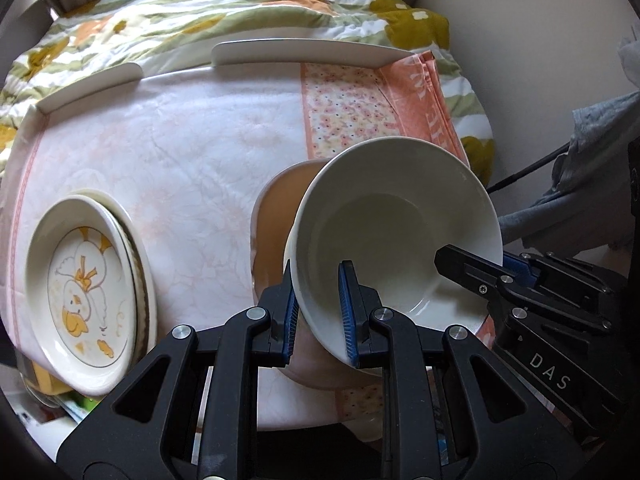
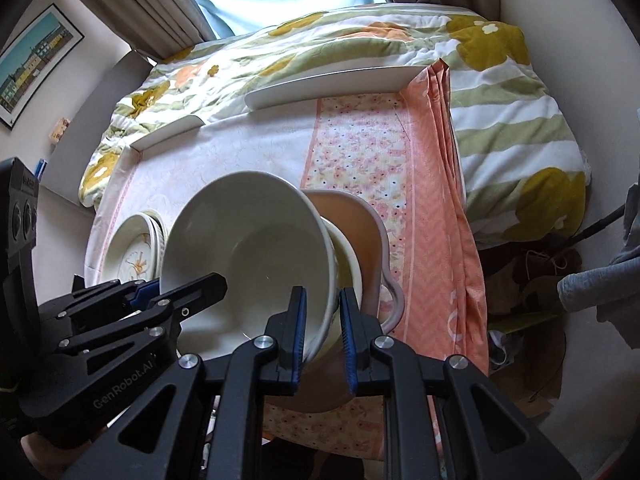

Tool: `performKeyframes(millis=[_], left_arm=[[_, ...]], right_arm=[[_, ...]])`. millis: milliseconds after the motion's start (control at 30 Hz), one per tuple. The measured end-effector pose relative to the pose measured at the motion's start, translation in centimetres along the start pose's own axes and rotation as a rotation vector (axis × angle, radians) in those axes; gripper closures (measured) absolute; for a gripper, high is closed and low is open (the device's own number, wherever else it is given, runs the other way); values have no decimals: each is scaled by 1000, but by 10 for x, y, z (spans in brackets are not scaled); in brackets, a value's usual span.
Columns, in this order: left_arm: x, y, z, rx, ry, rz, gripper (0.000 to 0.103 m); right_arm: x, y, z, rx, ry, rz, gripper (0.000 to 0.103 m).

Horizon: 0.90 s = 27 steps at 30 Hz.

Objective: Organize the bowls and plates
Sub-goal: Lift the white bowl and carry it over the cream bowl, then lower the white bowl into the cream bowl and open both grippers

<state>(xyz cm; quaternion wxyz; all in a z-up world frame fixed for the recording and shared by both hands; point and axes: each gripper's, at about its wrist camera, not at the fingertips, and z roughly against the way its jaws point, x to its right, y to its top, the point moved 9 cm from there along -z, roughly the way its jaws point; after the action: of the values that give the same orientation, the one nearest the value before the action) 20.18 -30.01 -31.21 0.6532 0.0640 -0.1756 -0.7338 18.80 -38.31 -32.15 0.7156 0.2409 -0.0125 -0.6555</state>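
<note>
A white bowl [image 1: 400, 208] [image 2: 248, 232] is tilted and held off the table by both grippers. My left gripper [image 1: 317, 280] [image 2: 180, 286] is shut on its left rim, one pad inside and one outside. My right gripper [image 2: 323, 296] [image 1: 480, 264] is shut on the opposite rim in the same way. Right under the white bowl sits a larger pinkish-tan bowl [image 1: 276, 216] [image 2: 356, 224] with a small handle, and a cream bowl [image 2: 346, 264] rests inside it. A stack of plates [image 1: 84, 280] [image 2: 136, 256], topped by one with a yellow bird drawing, lies at the table's left.
The table [image 1: 180, 152] is covered with a pale pink cloth and an orange floral cloth [image 1: 344, 116] on its right side. White raised guards [image 1: 304, 50] line its far edge. A flowered quilt [image 2: 500, 92] lies beyond. A grey sleeve [image 2: 580, 288] shows at far right.
</note>
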Motion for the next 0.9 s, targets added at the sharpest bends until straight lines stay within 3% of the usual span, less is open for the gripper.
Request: performKeyframes(millis=[500,900], left_arm=[[2,5,-9,21,116,-138,87],[-1,5,-9,33,127,-174,87]], right_arm=[[3,-2,-5,5,-68,44,88],[4,0,-6,9,-74,27,88]])
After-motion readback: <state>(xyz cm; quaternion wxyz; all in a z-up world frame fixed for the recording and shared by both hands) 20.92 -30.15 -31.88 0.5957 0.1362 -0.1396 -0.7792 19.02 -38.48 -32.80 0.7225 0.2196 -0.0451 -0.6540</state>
